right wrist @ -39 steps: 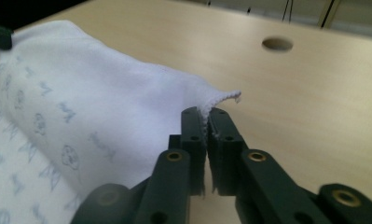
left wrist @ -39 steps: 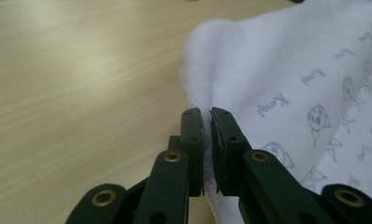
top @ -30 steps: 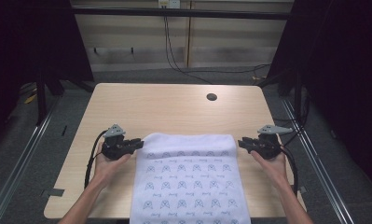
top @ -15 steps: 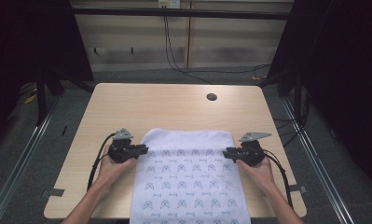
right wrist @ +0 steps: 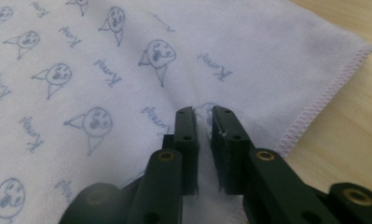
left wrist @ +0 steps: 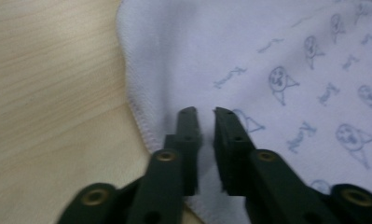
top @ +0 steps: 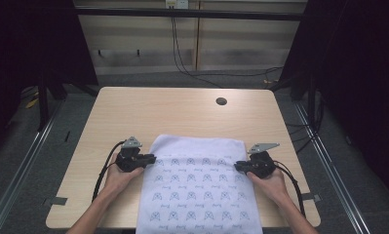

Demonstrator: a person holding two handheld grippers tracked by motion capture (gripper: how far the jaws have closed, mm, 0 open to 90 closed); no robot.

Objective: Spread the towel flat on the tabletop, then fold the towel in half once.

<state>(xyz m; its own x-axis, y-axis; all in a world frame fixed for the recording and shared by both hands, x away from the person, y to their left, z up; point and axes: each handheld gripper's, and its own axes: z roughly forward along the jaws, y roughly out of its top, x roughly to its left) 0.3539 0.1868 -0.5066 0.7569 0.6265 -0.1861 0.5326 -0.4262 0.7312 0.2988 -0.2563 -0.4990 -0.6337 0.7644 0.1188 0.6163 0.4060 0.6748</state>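
A white cloth printed with small blue faces and script lies spread on the near half of the light wooden desk, its far edge folded over into a plain white band and its near end hanging over the desk's front edge. The left gripper sits at the cloth's left edge, held in the person's left hand, and the right gripper sits at the cloth's right edge in the right hand. In the left gripper view, the fingers have just been closing and now stand almost together, pinching a fold of the cloth just inside its stitched hem, with bare wood to the left. In the right gripper view, the fingers have likewise just been closing and are clamped on a thin ridge of the cloth, near the pink-stitched hem, the desk showing beyond it. A dark round hole lies in the desk's far right part, well apart from the cloth.
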